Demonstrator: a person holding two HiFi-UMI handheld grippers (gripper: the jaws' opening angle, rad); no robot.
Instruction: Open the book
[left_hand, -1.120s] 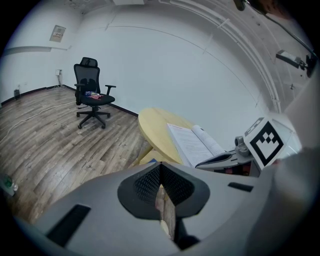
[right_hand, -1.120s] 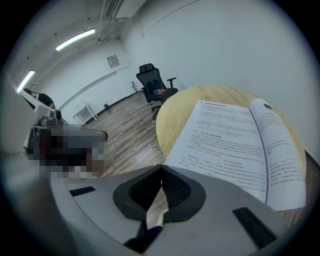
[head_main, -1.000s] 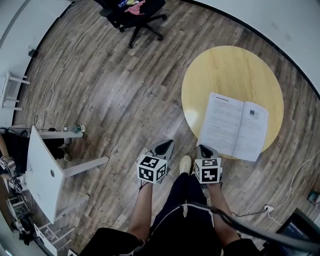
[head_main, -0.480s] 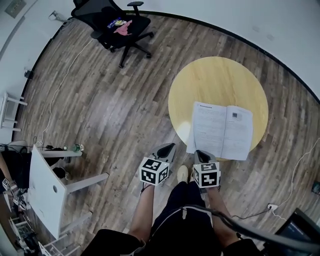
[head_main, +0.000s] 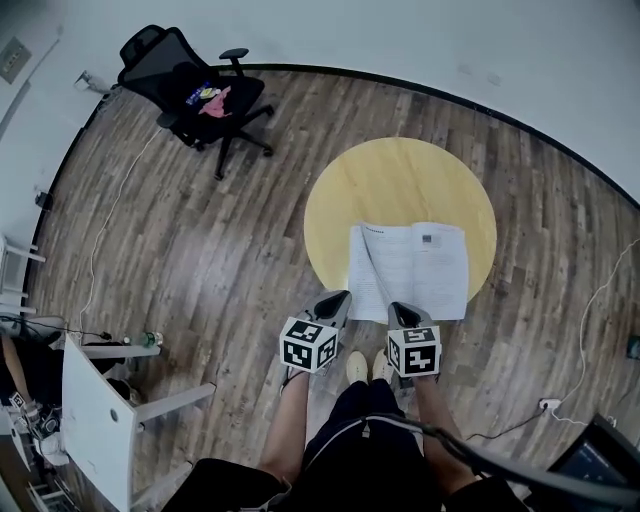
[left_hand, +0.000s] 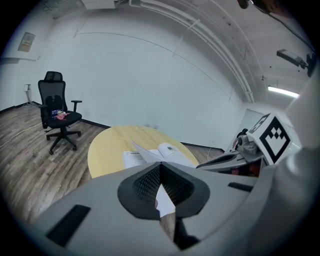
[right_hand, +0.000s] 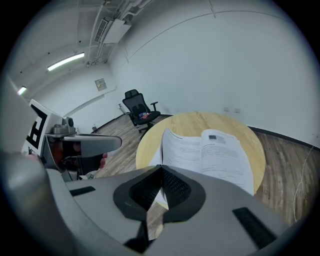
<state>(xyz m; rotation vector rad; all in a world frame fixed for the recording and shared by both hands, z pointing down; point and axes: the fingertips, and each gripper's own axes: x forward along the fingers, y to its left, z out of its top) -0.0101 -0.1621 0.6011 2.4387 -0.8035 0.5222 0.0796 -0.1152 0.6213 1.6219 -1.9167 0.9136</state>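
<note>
While both pairs of jaws are pressed together with nothing between them, the left gripper (head_main: 338, 298) and the right gripper (head_main: 399, 309) hang side by side just off the near edge of the round table (head_main: 400, 175). The book (head_main: 410, 270) lies open on that table's near half, pages up, one leaf partly raised. A black office chair (head_main: 190, 95) stands well beyond the table's far left.

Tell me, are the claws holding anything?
Nothing. The left claw and right claw are both shut and empty; the book lies open on the table.
</note>
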